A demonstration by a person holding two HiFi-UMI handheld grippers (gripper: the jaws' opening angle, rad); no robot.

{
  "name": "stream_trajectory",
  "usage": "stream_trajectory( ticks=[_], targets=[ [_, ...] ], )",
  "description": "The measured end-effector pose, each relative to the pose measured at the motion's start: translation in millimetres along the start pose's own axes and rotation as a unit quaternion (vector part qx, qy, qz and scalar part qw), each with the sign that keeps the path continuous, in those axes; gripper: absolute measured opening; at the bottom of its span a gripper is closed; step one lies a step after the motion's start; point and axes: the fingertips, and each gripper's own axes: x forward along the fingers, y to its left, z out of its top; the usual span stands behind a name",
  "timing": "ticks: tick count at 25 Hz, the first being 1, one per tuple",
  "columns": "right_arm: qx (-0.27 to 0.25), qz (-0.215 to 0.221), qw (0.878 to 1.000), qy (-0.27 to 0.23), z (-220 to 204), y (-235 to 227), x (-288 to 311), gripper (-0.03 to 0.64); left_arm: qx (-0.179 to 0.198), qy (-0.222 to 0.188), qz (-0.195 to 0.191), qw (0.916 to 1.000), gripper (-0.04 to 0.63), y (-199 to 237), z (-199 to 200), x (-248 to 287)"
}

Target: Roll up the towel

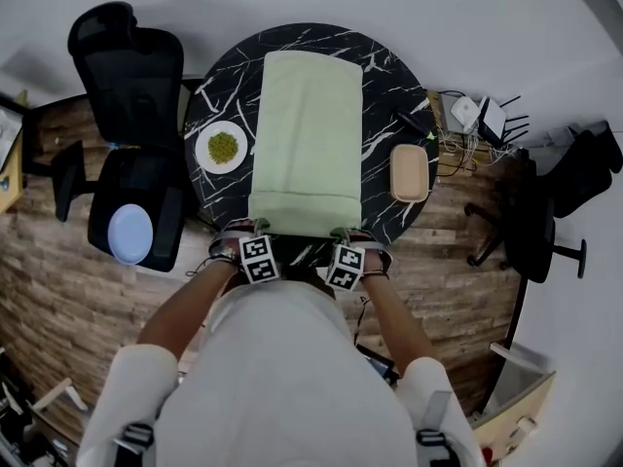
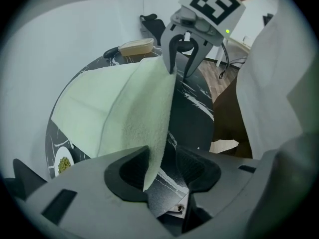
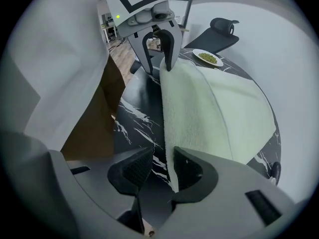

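A pale green towel (image 1: 307,134) lies lengthwise on the round black marble table (image 1: 219,95), its near edge doubled into a thick fold. At the fold's left corner is my left gripper (image 1: 245,232). In the left gripper view the corner stands between the jaws of the left gripper (image 2: 162,166), against the left pad, with a gap to the right pad. My right gripper (image 1: 343,236) is at the right corner. There the towel (image 3: 209,108) edge lies along the right pad of the right gripper (image 3: 162,168), and a gap shows before the left pad.
A white plate of green food (image 1: 222,148) sits left of the towel. A beige tray (image 1: 410,172) and a small dark object (image 1: 411,122) are to its right. A black office chair (image 1: 127,66) with a blue disc (image 1: 129,233) stands at the left.
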Motion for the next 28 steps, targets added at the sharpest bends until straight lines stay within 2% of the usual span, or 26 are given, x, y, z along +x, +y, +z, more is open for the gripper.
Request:
stream_trajectory(
  ticks=[6, 7, 8, 9, 10, 19, 23, 24, 25, 28],
  targets=[
    [0.010, 0.012, 1.000, 0.004, -1.2, -0.2, 2.5, 0.115, -0.002, 0.013, 0.002, 0.9999, 0.116, 5.5, -2.4, 5.4],
    [0.012, 0.010, 1.000, 0.003, -1.1, -0.2, 2.4, 0.101, -0.001, 0.014, 0.002, 0.9999, 0.103, 6.1, -2.6, 5.3],
    [0.014, 0.004, 1.000, 0.003, -1.0, -1.5, 2.2, 0.087, 0.000, 0.015, 0.005, 0.9999, 0.036, 6.9, -3.2, 5.1],
    [0.015, -0.006, 1.000, 0.003, -1.2, -3.6, 1.9, 0.026, 0.001, 0.016, 0.009, 0.9998, 0.023, 7.8, -3.9, 4.6],
    [0.017, -0.013, 1.000, 0.003, -1.7, -5.5, 1.7, 0.000, 0.001, 0.017, 0.012, 0.9998, 0.018, 8.6, -4.3, 3.9],
    [0.030, -0.023, 0.999, -0.008, -1.0, -5.5, -5.3, 0.000, 0.001, 0.008, 0.018, 0.9998, 0.014, 5.0, -6.9, -3.8],
    [0.016, -0.031, 0.999, -0.007, -1.4, -6.5, -2.3, 0.003, -0.002, 0.008, 0.022, 0.9997, 0.014, 7.1, -6.7, -3.5],
    [0.013, -0.026, 1.000, -0.003, -2.4, -5.1, -0.5, 0.013, -0.002, 0.008, 0.022, 0.9997, 0.014, 7.4, -6.5, -3.7],
    [0.012, -0.021, 1.000, 0.000, -3.5, -3.9, 1.1, 0.067, -0.002, 0.007, 0.023, 0.9997, 0.014, 7.5, -6.2, -3.9],
    [0.013, -0.011, 1.000, 0.005, -4.8, -3.3, 2.5, 0.088, -0.002, 0.007, 0.024, 0.9997, 0.014, 7.1, -5.5, -4.4]
  ],
)
